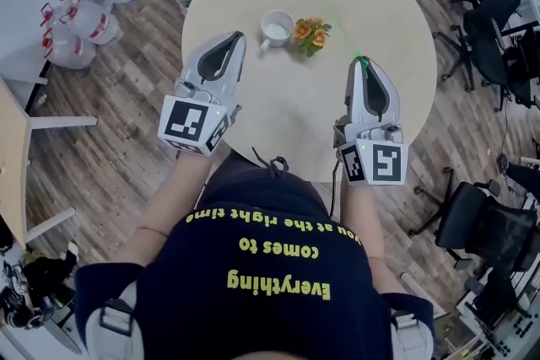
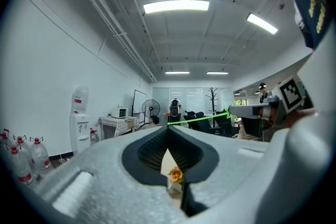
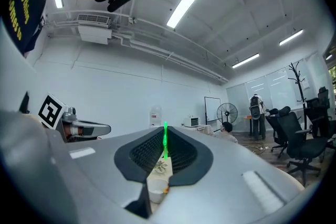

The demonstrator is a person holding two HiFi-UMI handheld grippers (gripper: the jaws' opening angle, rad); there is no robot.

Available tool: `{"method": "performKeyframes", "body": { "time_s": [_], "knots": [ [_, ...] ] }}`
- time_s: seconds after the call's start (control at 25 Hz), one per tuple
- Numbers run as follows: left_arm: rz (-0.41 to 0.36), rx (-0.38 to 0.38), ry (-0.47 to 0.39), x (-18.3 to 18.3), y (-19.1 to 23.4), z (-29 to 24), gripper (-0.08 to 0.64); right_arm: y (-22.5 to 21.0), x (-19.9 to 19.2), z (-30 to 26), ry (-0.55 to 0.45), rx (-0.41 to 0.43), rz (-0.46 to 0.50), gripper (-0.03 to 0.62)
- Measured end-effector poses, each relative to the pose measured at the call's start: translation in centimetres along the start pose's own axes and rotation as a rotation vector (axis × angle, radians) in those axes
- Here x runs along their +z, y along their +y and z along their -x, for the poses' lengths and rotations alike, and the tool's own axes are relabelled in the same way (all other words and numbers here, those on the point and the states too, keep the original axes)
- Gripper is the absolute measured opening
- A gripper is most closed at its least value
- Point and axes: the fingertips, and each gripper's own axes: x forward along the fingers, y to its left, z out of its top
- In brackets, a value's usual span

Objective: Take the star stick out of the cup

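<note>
Head camera looks down; tool cameras face level over table

Two grippers held out in front, both closed

The person holds the left gripper and the right gripper out in front of their body, side by side but well apart. Both point flat and forward. The left arm and right arm are bent and reach out from the body. The left jaws are pressed together with nothing in them. The right jaws pinch a thin green stick at their tips.
</note>
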Motion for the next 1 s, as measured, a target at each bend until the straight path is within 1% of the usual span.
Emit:
{"method": "performKeyframes", "body": {
  "time_s": [0.44,1.0],
  "knots": [
    [0.004,-0.017,0.004,-0.2,-0.7,-0.5,0.002,-0.4,-0.8,0.5,0.011,-0.003,-0.022,0.029],
    [0.012,-0.038,0.017,-0.8,-0.8,-1.4,0.002,-0.2,-1.4,0.1,0.032,0.009,-0.01,0.029]
  ]
}}
